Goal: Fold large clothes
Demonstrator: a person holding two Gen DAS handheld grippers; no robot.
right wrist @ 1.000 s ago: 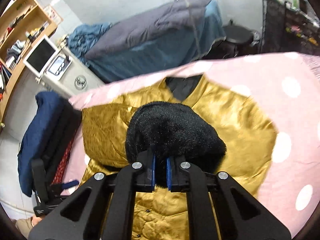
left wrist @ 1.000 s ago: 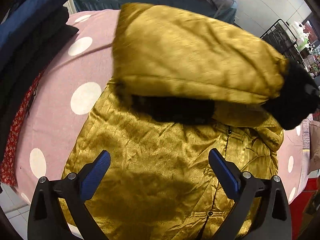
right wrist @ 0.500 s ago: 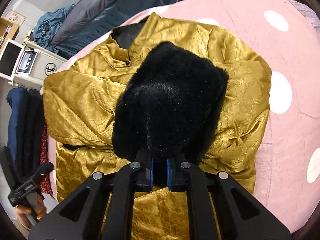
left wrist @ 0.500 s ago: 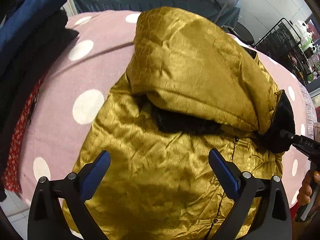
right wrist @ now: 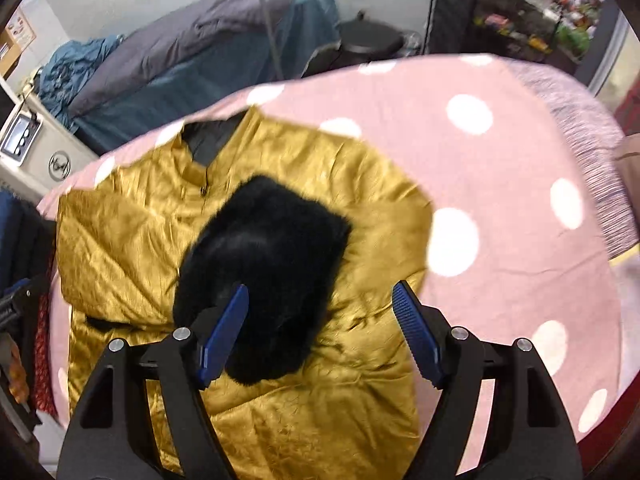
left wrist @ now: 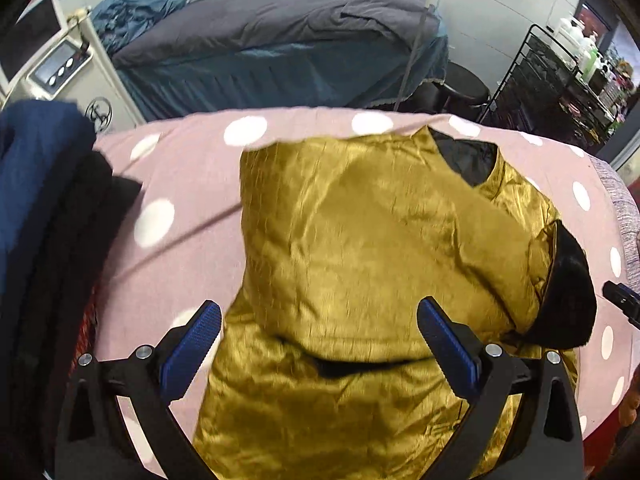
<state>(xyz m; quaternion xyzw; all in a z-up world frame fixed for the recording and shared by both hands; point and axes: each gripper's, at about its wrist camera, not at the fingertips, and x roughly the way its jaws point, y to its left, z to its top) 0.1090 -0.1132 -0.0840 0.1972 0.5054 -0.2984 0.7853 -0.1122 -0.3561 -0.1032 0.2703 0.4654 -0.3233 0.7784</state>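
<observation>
Fingers of the right gripper have just opened wide, with the black furry cuff lying loose between them. Left gripper is wide too, holding nothing. Gold jacket lies on the pink dotted cover, beside a dark clothes pile.

Glossy, crinkled gold jacket – fuzzy black cuff – matt dotted cloth.
</observation>
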